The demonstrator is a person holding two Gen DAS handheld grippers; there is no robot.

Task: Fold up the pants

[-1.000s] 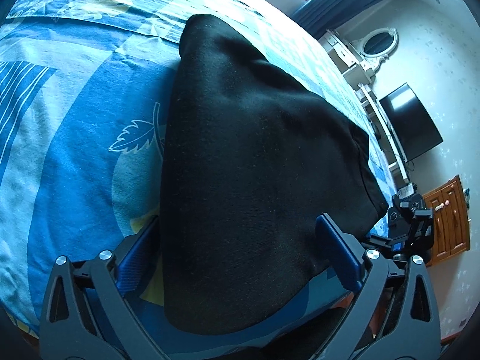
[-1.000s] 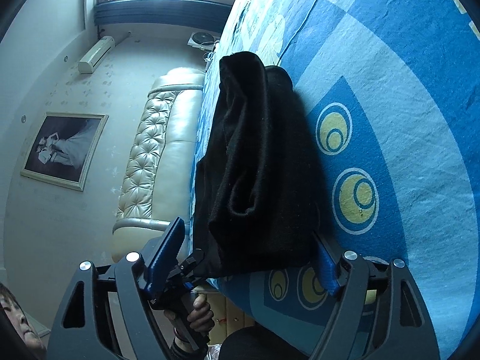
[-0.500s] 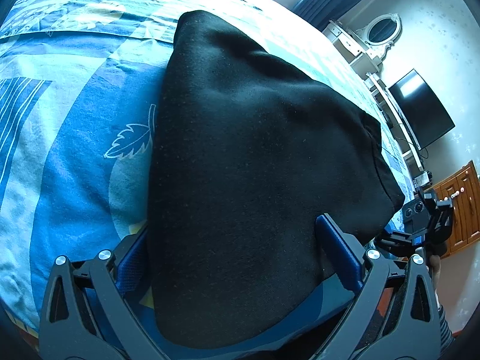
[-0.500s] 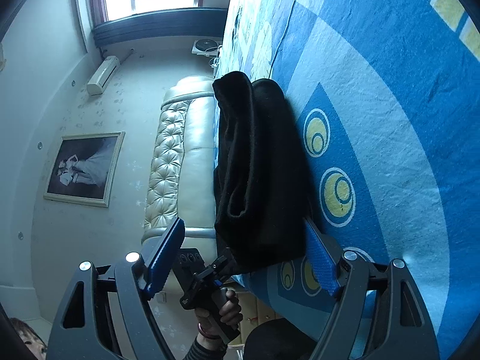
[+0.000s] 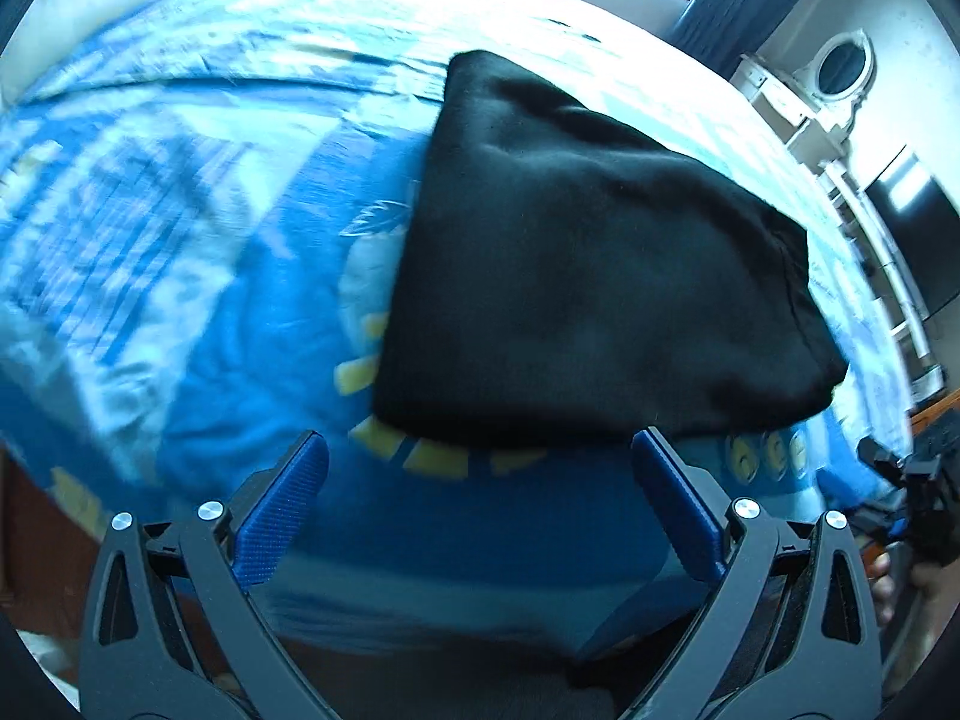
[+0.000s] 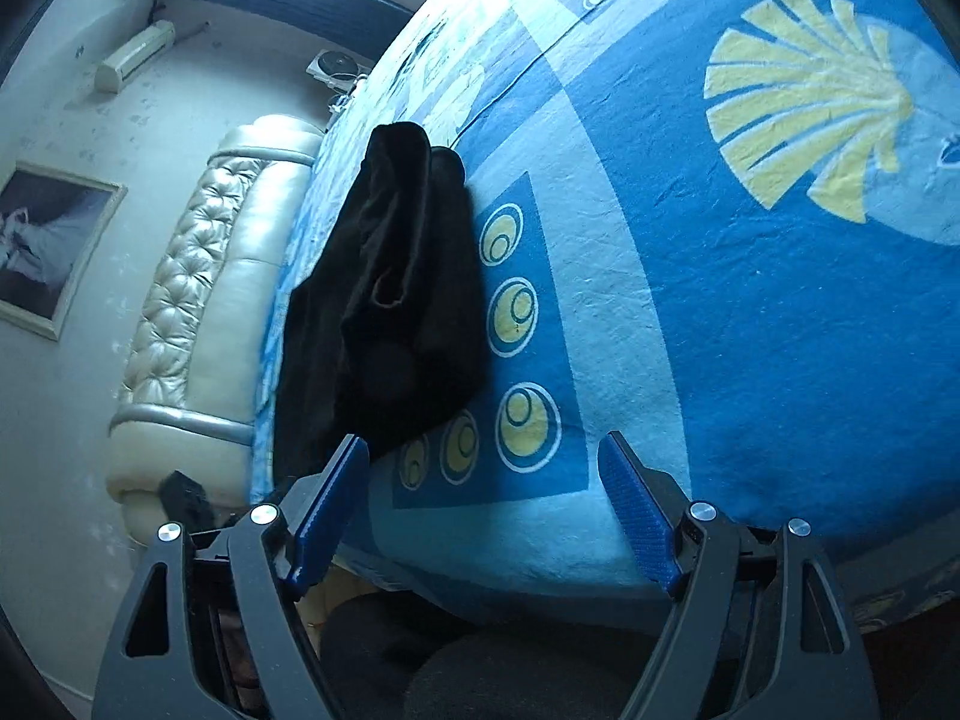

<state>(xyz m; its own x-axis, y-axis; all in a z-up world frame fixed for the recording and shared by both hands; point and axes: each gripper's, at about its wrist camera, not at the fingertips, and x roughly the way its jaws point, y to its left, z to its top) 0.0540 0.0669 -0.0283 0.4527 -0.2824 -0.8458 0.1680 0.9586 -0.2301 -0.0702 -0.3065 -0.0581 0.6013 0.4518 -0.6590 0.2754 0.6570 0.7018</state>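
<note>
The black pants (image 5: 588, 264) lie folded in a compact stack on the blue patterned bedsheet (image 5: 198, 324). My left gripper (image 5: 480, 468) is open and empty, hovering just short of the stack's near edge. In the right wrist view the pants (image 6: 390, 306) lie at the left of the sheet (image 6: 750, 300), their layered edges showing. My right gripper (image 6: 483, 468) is open and empty, near the bed's edge, with the stack beside its left finger (image 6: 330, 498).
A cream tufted headboard (image 6: 198, 300) and a framed picture (image 6: 42, 240) stand left in the right wrist view. A white dresser with an oval mirror (image 5: 834, 78) and a dark TV (image 5: 912, 222) stand past the bed. The other handheld gripper (image 5: 924, 498) shows at the right edge.
Both grippers have pulled back from the pants, which lay between their fingers before. The stack now lies free on the sheet, ahead of both.
</note>
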